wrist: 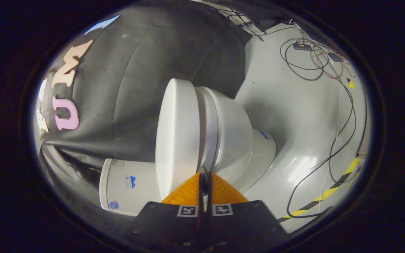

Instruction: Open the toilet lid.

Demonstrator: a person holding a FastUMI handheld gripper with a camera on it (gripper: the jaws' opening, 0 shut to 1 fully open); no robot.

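- While the camera sat rolled on its side, the claw (204, 179) had its two fingers drawn almost together, only a thin dark slit left between them.
- Whether the fingers pinched the lid's edge could not be told; their tips met the toilet right at the seam where lid and seat come together.
- The toilet lid (178, 137) was down on the seat (207, 126), its broad white top facing nine o'clock toward the black cloth wall (146, 70).
- From the fingertips the lid ran up toward twelve o'clock, with the bowl (234, 130) touching the seat on the three o'clock side.
- Beyond the bowl, at about four o'clock from it, the pedestal (264, 151) met the pale floor (294, 105).
- At eight o'clock from the fingertips lay the white tank (128, 189), carrying small blue marks, just beside the lid's lower end.
- Loose black and red cables (315, 63) trailed over the floor at two o'clock, well apart from the toilet.
- A strip of yellow-and-black tape (332, 189) crossed the floor at four o'clock.
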